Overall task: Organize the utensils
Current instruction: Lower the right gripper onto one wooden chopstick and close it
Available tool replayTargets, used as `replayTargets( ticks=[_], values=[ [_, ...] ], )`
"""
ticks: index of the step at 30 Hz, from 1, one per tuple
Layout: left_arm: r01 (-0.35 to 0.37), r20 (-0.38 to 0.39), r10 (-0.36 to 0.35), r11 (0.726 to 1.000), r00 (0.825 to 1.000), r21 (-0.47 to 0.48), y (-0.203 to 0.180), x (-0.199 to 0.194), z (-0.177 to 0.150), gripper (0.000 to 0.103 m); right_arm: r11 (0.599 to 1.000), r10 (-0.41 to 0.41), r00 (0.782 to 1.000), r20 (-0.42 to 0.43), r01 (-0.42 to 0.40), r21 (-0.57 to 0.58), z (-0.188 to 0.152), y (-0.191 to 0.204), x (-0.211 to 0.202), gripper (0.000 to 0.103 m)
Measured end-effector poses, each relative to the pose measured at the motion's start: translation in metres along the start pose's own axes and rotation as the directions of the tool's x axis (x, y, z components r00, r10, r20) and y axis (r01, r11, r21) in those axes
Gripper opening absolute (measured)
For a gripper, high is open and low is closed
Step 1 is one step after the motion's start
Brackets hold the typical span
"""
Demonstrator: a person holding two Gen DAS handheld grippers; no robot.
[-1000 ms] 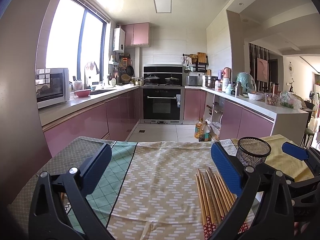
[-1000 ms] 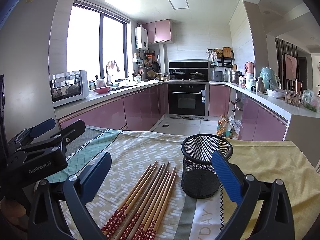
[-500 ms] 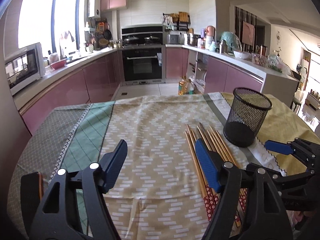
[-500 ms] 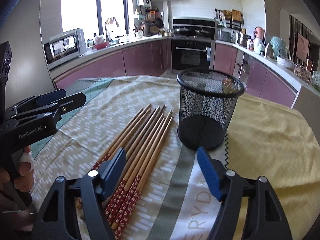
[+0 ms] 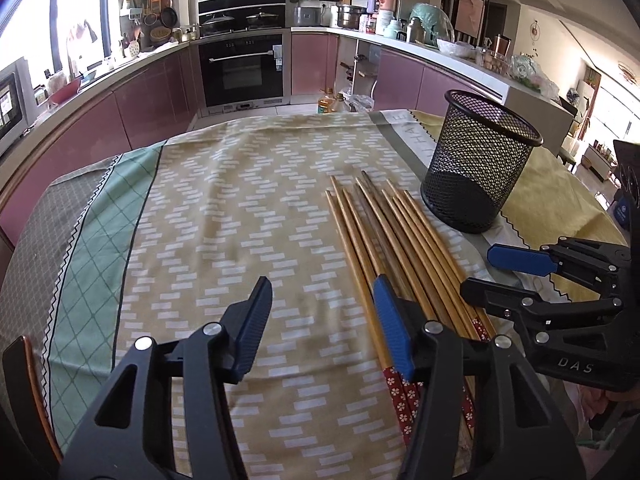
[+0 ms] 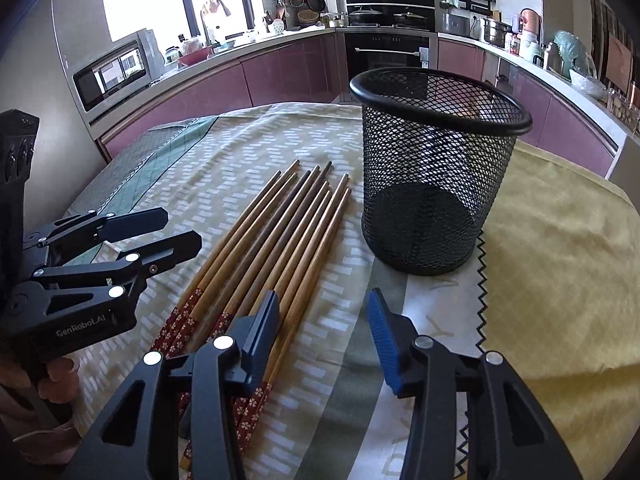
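On the patterned tablecloth [image 5: 224, 216] a row of chopsticks [image 6: 276, 240] is laid just beside the empty mesh holder [image 6: 436, 168]. Both the left gripper [image 5: 320, 316] and the right gripper [image 6: 324, 328] are held wide apart, with nothing gripped. One stick is best pinched near its red end, then lifted clear. Pink kitchen cabinets [image 5: 148, 100] are seen beyond.

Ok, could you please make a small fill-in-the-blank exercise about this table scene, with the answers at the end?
1. The chopsticks lie flat on the ____.
2. The black mesh holder stands upright and contains ____ chopsticks.
3. The handle ends of the chopsticks are ____ with a white flower pattern.
4. The left gripper and the right gripper both have their jaws ____.

Answers: tablecloth; no; red; open
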State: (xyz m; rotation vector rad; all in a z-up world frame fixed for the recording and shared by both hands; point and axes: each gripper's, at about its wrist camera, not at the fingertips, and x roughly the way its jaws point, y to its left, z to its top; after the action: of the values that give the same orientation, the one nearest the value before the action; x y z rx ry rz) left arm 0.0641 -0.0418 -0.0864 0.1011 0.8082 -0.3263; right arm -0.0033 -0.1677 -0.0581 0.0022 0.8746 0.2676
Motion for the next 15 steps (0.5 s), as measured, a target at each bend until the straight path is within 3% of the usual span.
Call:
replayTargets(
  ticks=[7,15],
  values=[
    [0.044,-0.058,-0.045,0.999,0.997,-0.009,0.001,0.017,0.003,0.047,1.000,0.003,0.999,-0.035,-0.003,0.001,0.001,-0.005,0.002,0.041],
    [0.015,-0.091,-0.012,0.999,0.996,0.030,-0.004,0.027,0.012,0.046,0.998,-0.046,0.997,-0.059,0.043,-0.045,0.007,0.003,0.009,0.035]
  ],
)
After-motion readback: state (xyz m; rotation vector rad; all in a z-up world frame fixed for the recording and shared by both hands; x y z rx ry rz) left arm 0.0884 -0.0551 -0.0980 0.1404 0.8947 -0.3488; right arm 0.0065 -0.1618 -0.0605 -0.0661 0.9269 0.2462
